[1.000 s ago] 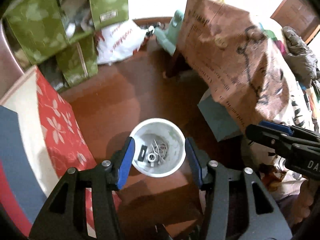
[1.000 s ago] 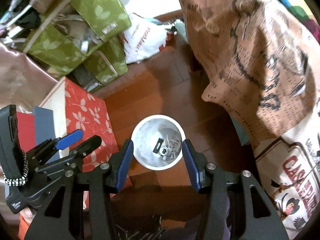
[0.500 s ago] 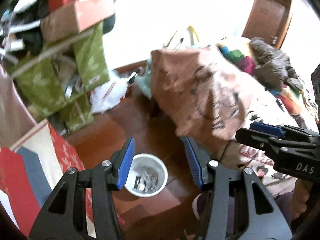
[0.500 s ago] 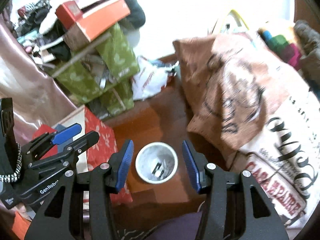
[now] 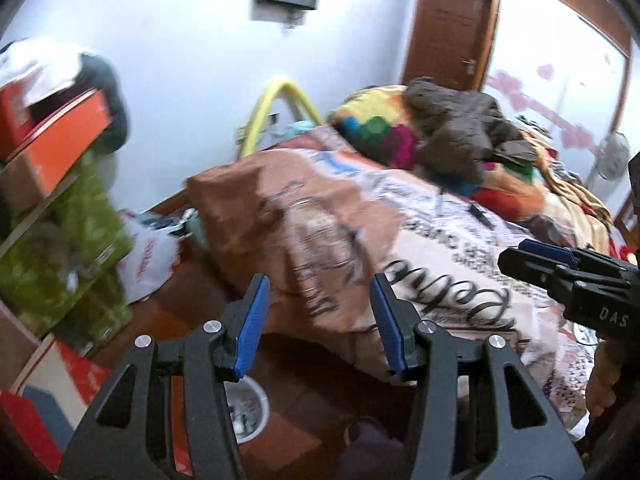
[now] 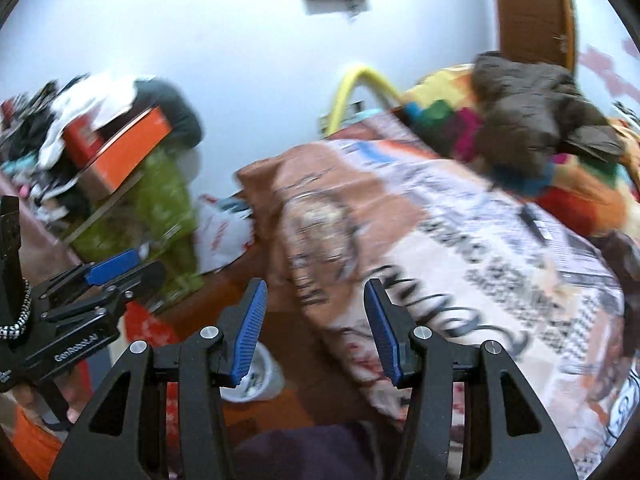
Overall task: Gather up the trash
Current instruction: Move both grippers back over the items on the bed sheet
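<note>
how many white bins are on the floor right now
1. The white bin stands on the wooden floor by the corner of the bed, partly behind the right gripper. Clutter may hide others.

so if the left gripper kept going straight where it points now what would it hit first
Most likely the printed bedspread hanging over the bed's corner, which fills the gap between the left gripper's open, empty jaws. Depth is hard to judge in this blurred view. The white bin sits lower, off that line.
</note>
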`<act>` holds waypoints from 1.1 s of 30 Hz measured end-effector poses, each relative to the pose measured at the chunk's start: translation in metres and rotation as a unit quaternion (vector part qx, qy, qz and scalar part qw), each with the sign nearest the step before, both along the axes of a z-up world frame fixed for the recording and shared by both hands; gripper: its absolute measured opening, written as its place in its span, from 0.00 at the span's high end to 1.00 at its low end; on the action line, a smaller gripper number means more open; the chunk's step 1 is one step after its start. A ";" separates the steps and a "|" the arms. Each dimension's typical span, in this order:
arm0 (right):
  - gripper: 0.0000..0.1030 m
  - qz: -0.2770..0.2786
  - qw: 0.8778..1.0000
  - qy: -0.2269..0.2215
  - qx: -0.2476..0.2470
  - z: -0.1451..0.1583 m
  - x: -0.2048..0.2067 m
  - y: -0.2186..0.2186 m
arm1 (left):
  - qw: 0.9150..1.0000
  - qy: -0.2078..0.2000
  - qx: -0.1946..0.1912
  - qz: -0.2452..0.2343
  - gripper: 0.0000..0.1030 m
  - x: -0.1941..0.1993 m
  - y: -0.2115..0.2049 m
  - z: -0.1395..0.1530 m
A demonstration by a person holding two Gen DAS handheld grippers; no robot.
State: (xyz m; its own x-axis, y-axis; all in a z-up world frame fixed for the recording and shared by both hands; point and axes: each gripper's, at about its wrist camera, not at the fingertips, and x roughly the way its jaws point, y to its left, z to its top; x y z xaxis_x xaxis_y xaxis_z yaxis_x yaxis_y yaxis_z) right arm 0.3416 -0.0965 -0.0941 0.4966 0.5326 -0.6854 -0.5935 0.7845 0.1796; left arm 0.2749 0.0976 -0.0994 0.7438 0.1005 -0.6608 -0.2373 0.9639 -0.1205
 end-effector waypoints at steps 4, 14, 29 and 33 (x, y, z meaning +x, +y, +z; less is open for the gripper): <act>0.54 -0.045 0.999 -0.016 -0.018 0.001 0.023 -0.038 | 0.999 -0.002 0.003 -0.036 0.49 0.036 -0.031 0.004; 0.54 -0.132 0.985 -0.031 -0.107 -0.035 0.077 -0.133 | 0.993 0.029 -0.013 -0.114 0.49 0.124 -0.109 -0.023; 0.54 -0.094 0.987 0.008 -0.129 -0.111 0.154 -0.189 | 0.976 0.104 -0.020 -0.189 0.49 0.215 -0.197 -0.095; 0.54 -0.092 0.985 0.023 -0.145 -0.131 0.174 -0.192 | 0.973 0.116 -0.018 -0.201 0.49 0.230 -0.211 -0.111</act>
State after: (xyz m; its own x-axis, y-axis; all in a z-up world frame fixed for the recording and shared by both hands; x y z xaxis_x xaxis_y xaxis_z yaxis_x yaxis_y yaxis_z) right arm 0.5158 -0.2882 -0.2255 0.5315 0.2145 -0.8195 -0.4323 0.9006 -0.0446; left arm 0.5049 -0.1135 -0.2107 0.5494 -0.1932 -0.8129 0.1325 0.9807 -0.1435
